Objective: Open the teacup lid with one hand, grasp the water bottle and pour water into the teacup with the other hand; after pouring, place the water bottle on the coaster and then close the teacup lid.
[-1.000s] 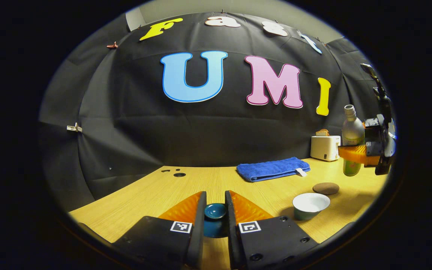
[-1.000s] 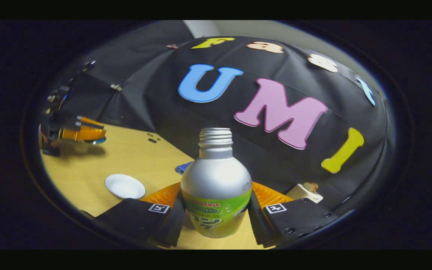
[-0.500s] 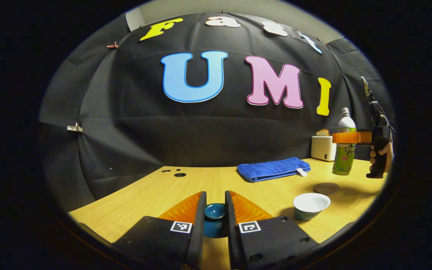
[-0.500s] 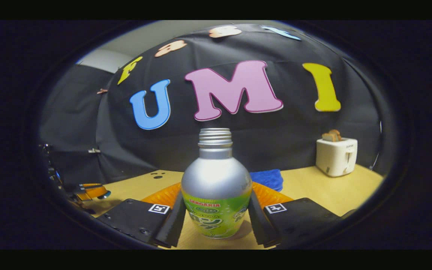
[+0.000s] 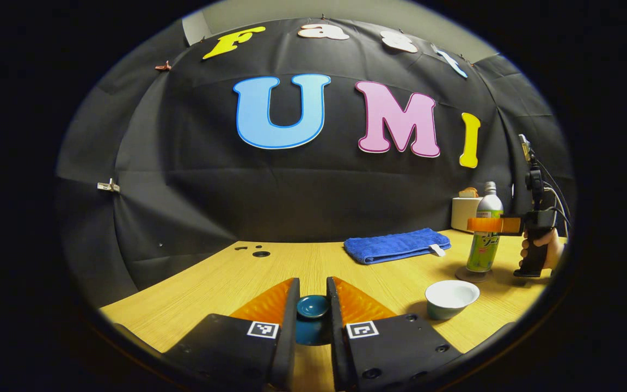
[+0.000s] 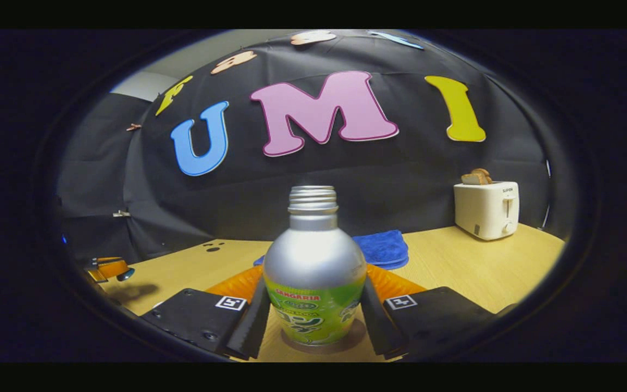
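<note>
My left gripper (image 5: 312,310) is shut on the dark teal teacup lid (image 5: 312,306), held above the wooden table (image 5: 226,283). The open teacup (image 5: 450,297), white inside, stands on the table to the right. Farther right, the silver and green water bottle (image 5: 485,235) stands upright on the round brown coaster (image 5: 472,274), with the right gripper (image 5: 493,224) around its middle and a hand behind it. In the right gripper view, my right gripper (image 6: 313,316) is shut on the water bottle (image 6: 313,283), its base on the coaster (image 6: 340,342). The left gripper (image 6: 108,269) shows far left.
A folded blue towel (image 5: 395,245) lies at the back of the table, and a white toaster (image 6: 486,209) with toast stands at the back right. Small dark holes (image 5: 259,252) mark the tabletop at the back left.
The right gripper has turned the bottle upright and lowered it from the air onto the coaster. My left gripper has stayed still with the lid.
</note>
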{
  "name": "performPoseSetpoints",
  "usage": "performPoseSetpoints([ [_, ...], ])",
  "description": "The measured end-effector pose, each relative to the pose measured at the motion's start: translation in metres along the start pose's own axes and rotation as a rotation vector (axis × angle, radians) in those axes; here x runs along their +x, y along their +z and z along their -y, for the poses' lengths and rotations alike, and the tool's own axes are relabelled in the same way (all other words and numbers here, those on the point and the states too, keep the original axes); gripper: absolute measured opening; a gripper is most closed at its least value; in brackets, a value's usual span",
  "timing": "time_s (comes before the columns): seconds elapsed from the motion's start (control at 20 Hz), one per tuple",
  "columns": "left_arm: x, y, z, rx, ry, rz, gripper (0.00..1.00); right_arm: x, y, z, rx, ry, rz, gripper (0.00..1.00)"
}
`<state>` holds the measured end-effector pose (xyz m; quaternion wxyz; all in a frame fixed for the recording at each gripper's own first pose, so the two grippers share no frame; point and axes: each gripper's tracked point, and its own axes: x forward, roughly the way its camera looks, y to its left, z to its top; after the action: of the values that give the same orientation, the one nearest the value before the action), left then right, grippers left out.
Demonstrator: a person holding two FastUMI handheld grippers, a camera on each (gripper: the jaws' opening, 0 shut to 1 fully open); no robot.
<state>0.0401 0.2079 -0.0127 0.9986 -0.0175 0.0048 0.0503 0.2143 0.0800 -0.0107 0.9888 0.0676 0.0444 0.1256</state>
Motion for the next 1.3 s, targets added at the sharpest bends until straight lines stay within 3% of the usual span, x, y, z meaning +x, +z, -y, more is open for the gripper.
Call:
performPoseSetpoints([
  [0.45, 0.000, 0.000, 0.000, -0.001, 0.000, 0.000, 0.33, 0.002, -0.004, 0.008, -0.023, -0.029, 0.010, 0.80],
  [1.05, 0.001, 0.000, 0.000, -0.001, -0.001, 0.000, 0.33, 0.000, -0.011, -0.002, -0.161, -0.037, 0.012, 0.84],
  [1.2, 0.000, 0.000, -0.001, -0.001, -0.001, 0.000, 0.33, -0.004, -0.009, -0.001, -0.186, -0.051, 0.017, 1.00],
  [1.3, 0.000, 0.000, -0.001, -0.001, -0.001, 0.000, 0.33, -0.010, -0.009, -0.004, -0.194, -0.051, 0.015, 1.00],
])
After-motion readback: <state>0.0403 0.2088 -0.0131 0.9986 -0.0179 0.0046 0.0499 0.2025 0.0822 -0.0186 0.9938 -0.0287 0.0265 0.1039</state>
